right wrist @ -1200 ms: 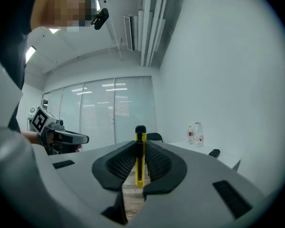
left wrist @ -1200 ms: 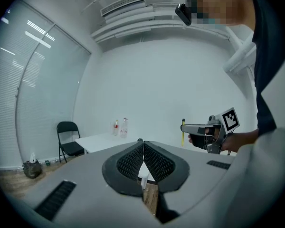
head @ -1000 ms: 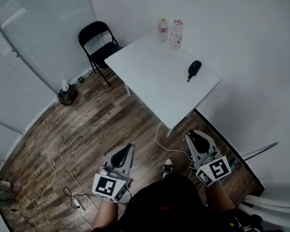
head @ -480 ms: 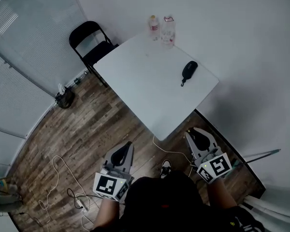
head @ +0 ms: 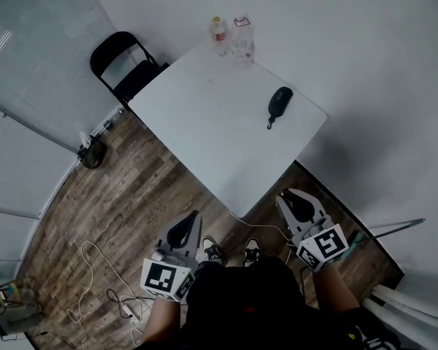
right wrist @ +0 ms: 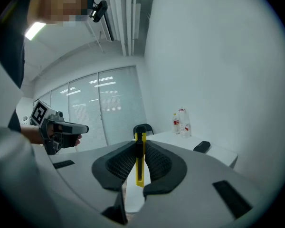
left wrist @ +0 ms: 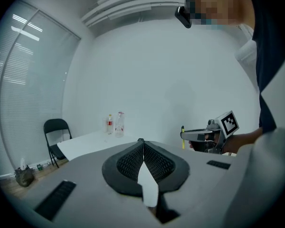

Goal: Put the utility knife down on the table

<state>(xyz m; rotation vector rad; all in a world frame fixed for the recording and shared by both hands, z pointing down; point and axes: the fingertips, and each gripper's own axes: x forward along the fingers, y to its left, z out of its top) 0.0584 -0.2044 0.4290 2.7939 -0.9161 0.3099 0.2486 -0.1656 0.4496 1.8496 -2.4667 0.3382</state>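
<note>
1. Right gripper [right wrist: 140, 146]: its fingers [right wrist: 119, 164] are clamped on the utility knife [right wrist: 140, 163]. The knife is yellow and stands upright between the pads, with its dark tip poking above them. It is in the air at the person's right side, not on the worktop.
2. Left gripper [left wrist: 141, 144]: its fingers [left wrist: 127, 163] are pressed together with nothing between them. It is held low, beside the right one.
3. Progress, as I judge it: the put-down has not begun. The carry forward, the lowering and the release all remain. Both grippers hang over the wood floor, short of the worktop's near corner.
4. Underfoot are the person's shoes [head: 252, 251]. A pale cable [head: 241, 217] loops out from below that near corner and could snag a step.
5. The worktop [head: 204, 122] is white and mostly bare. A small black item with a tail [head: 279, 102] lies toward its right edge. Two bottles [head: 230, 36] stand at the far corner. The near half looks free for the knife.
6. Farther off, a black folding chair [head: 124, 64] sits at the worktop's left corner. A dark bag [head: 91, 152] is on the floor by the blinds. Neither is in the path.
</note>
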